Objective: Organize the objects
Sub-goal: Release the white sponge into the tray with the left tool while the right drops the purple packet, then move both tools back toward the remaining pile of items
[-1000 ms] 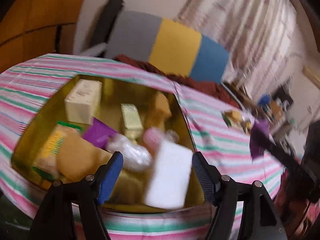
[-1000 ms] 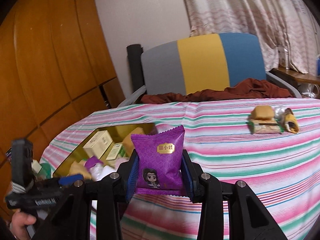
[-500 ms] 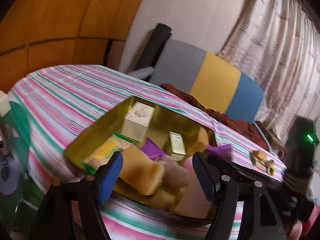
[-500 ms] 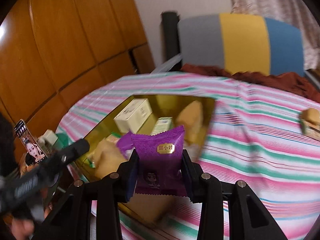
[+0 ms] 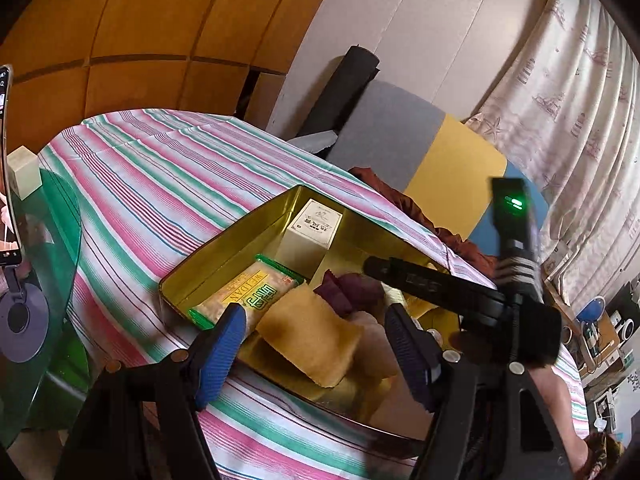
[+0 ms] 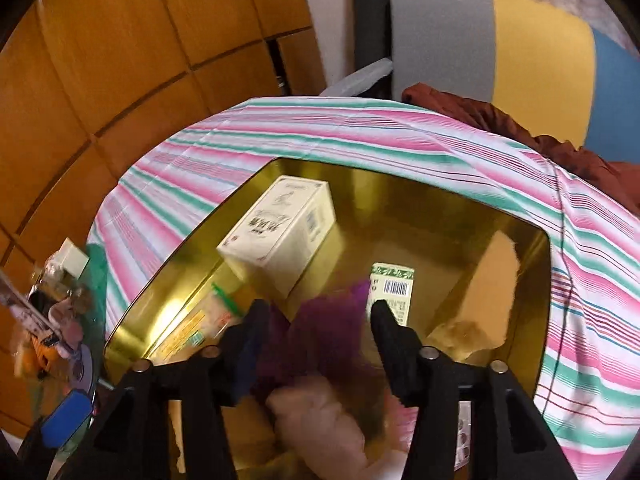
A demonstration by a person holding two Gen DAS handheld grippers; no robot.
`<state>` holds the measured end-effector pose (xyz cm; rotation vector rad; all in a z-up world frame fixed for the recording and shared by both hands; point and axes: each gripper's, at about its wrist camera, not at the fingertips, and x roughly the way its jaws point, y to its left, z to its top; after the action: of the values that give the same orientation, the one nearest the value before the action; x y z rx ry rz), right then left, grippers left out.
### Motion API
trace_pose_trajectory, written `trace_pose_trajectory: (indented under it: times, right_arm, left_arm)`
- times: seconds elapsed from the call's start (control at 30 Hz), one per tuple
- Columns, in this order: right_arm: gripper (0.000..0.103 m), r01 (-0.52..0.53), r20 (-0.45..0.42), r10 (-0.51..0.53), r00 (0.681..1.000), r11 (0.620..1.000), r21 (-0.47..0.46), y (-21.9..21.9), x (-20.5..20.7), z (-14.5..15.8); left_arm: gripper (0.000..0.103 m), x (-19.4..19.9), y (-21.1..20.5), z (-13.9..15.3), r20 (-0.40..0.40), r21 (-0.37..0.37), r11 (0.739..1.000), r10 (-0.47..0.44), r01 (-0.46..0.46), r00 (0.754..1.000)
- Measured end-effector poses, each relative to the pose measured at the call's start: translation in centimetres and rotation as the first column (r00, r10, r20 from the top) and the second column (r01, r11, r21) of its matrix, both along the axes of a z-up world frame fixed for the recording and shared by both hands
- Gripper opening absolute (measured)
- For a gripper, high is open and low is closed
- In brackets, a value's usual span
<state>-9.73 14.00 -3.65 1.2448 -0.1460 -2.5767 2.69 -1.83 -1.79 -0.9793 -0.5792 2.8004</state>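
A gold tin tray point(image 5: 224, 248) point(image 6: 400, 176) lies on the striped tablecloth point(image 5: 152, 176) and holds snacks: a white box point(image 5: 316, 224) point(image 6: 280, 224), a green-and-yellow cracker packet point(image 5: 248, 292), a tan pastry packet point(image 5: 312, 340) and a small green-white box point(image 6: 390, 292). My right gripper point(image 6: 320, 308) hangs over the tray with its jaws opening. The purple snack packet point(image 6: 328, 332) point(image 5: 348, 288) shows blurred between and below them, and the pads are off it. My left gripper point(image 5: 314, 316) is open and empty at the tray's near edge.
A grey, yellow and blue chair point(image 5: 420, 148) point(image 6: 480, 36) with a brown cloth point(image 6: 520, 120) stands behind the table. On the left is a green glass side table point(image 5: 40, 240) with a phone on a stand. Wooden wall panels are beyond.
My right gripper carried the purple packet left from the bare cloth to above the tray, then spread its jaws off it. My left gripper drew back toward the tray's near edge and rolled.
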Motion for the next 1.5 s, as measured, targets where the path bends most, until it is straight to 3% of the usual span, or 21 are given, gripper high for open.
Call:
trace_pose_trajectory:
  times: [0.03, 0.23, 0.43, 0.67, 0.87, 1.03, 1.3, 1.43, 1.5]
  right_arm:
    - [0.063, 0.020, -0.009, -0.020, 1.000, 1.000, -0.020, 0.7, 0.5, 0.2]
    - [0.067, 0.081, -0.048, -0.087, 0.995, 0.990, -0.115, 4.4, 4.0, 1.6]
    - [0.069, 0.136, -0.110, -0.150, 0.983, 0.983, -0.125, 8.1, 8.3, 2.7]
    - [0.072, 0.247, -0.163, -0.256, 0.953, 0.966, -0.074, 13.3, 12.4, 3.0]
    - [0.072, 0.370, -0.099, -0.370, 0.924, 0.929, -0.017, 19.5, 15.2, -0.4]
    - [0.072, 0.487, -0.048, -0.486, 0.873, 0.874, 0.005, 25.2, 17.2, -3.2]
    - [0.072, 0.638, -0.068, -0.635, 0.769, 0.770, 0.030, 33.6, 18.4, -4.2]
    - [0.072, 0.688, -0.073, -0.685, 0.725, 0.725, 0.031, 37.1, 18.4, -4.4]
    - [0.072, 0.695, -0.065, -0.693, 0.718, 0.719, 0.022, 38.6, 17.9, -4.4]
  left_arm:
    - [0.073, 0.0, 0.0, -0.1, 0.002, 0.001, 1.000, -0.001, 0.001, 1.000]
    - [0.073, 0.1, 1.3, -0.5, 0.013, 0.001, 0.999, -0.052, 0.052, 0.999]
    - [0.073, 0.8, 4.1, -0.3, 0.001, -0.015, 0.984, -0.179, 0.179, 0.984]
    - [0.073, 2.4, 8.1, -0.2, 0.006, -0.014, 0.935, -0.353, 0.353, 0.935]
    - [0.073, 4.3, 11.8, -0.2, 0.015, -0.037, 0.882, -0.469, 0.469, 0.883]
    - [0.073, 5.4, 14.8, -0.1, 0.033, -0.074, 0.834, -0.547, 0.547, 0.837]
    - [0.073, 5.7, 19.6, -0.2, 0.087, -0.099, 0.754, -0.643, 0.649, 0.761]
    - [0.073, 5.9, 21.3, -0.5, 0.108, -0.102, 0.730, -0.668, 0.676, 0.737]
    - [0.073, 6.0, 21.7, -0.7, 0.114, -0.104, 0.727, -0.669, 0.678, 0.735]
